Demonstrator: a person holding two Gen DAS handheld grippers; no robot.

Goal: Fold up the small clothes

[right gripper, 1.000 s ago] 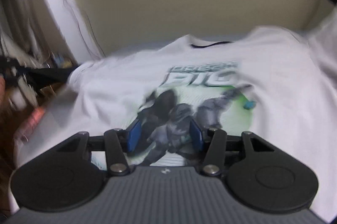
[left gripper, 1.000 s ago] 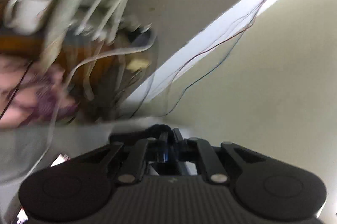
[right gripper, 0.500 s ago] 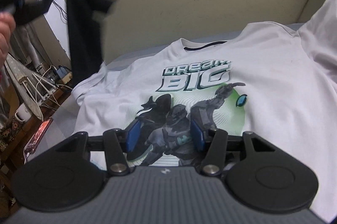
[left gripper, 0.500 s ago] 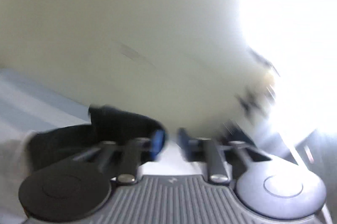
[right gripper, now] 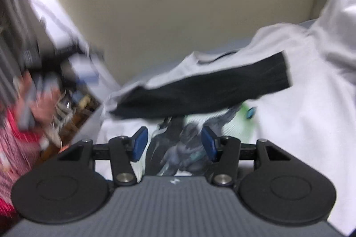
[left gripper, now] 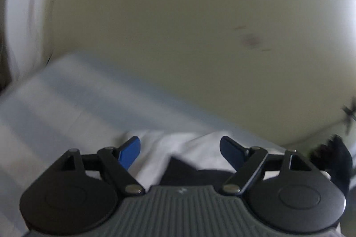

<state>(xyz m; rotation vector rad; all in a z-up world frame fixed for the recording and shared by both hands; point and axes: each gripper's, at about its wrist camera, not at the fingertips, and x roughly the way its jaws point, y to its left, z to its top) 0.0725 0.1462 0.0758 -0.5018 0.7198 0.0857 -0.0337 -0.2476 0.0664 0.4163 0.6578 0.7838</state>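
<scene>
Black cloth [right gripper: 207, 90] lies across white printed tee [right gripper: 296, 116]; right gripper [right gripper: 174, 145] & left gripper [left gripper: 180, 152] both spread wide, holding nothing, over tee.

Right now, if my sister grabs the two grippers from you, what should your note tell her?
Left gripper: open, holding nothing, over the black cloth.
Right gripper: open, empty, above the white printed T-shirt.
The black cloth lies stretched across the T-shirt's chest, covering its print.
Done: nothing looks folded yet.
Left: fold the black piece, then the shirt. Both views are blurry, so check first.
</scene>
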